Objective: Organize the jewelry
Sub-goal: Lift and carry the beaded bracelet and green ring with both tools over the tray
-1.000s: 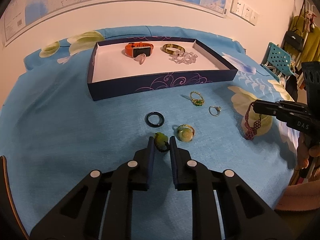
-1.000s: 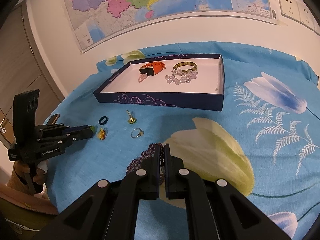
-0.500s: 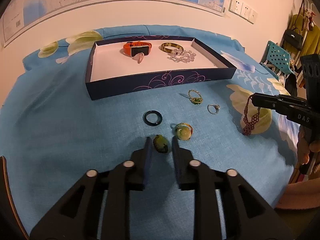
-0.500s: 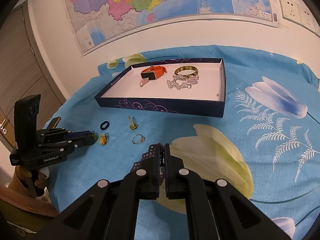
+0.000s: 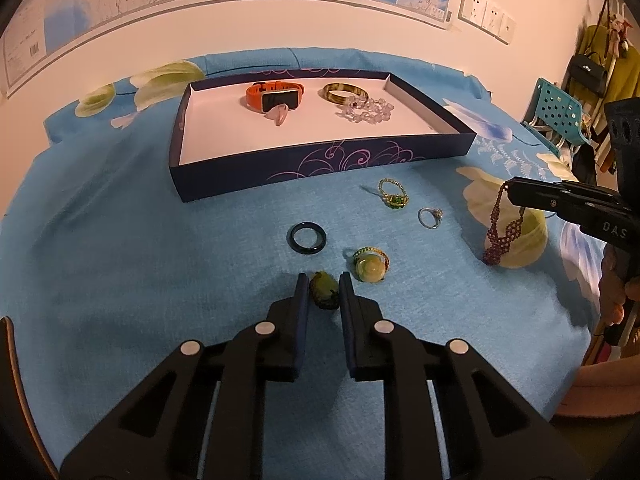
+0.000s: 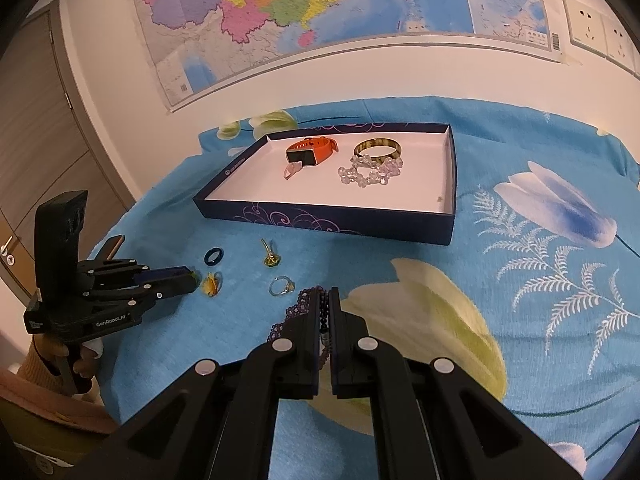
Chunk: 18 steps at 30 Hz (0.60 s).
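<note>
A blue floral cloth (image 5: 120,240) carries the tray (image 5: 320,160) at the far side. The left gripper (image 5: 324,286), jaws just closing, brackets the green stone ring (image 5: 325,289). The right gripper (image 6: 329,300), clamped, holds the maroon beaded bracelet (image 5: 500,232). Best to seat the pads squarely before lifting

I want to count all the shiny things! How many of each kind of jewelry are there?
Rings: 5 (black band, gold with green stone, thin silver, gold with pale stone, green-stone one between the left gripper's fingers)
Bracelets: 3 (brown bangle, clear crystal beads, dark red beads held by the right gripper)
Orange watch band: 1
Pale pink pendant: 1
Total: 10
</note>
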Available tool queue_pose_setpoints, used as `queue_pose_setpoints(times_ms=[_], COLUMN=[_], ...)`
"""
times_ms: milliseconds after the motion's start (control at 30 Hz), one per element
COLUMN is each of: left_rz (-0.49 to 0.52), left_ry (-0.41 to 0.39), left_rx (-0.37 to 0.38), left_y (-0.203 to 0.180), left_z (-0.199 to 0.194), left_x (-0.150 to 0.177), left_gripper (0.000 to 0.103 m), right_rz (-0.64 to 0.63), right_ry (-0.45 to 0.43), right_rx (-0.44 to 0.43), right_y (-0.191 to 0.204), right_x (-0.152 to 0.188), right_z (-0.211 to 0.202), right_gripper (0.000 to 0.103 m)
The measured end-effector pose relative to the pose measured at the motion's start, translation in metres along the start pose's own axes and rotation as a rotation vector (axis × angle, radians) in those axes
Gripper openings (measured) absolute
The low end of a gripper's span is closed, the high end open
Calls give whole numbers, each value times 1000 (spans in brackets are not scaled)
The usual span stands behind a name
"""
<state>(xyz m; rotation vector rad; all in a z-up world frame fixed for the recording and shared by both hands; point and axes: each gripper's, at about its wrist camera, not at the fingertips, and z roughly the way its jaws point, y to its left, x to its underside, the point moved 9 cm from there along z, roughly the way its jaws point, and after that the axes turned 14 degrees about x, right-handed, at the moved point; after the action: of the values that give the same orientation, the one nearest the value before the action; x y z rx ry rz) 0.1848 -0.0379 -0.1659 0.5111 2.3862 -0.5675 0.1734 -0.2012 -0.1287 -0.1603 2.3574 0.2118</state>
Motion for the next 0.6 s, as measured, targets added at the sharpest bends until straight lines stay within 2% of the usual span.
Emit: queue_pose_setpoints(times_ms=[600], left_rz=[18], left_ry=[-57], left_rx=[10], left_y=[-2], left_z=[-17], left_x=[-15], left_gripper=[16], right_rz=[-19], right_ry=[-45], right_rx=[-2], right_y=[1], right_x=[-20], right_z=[-8], right_gripper=[3])
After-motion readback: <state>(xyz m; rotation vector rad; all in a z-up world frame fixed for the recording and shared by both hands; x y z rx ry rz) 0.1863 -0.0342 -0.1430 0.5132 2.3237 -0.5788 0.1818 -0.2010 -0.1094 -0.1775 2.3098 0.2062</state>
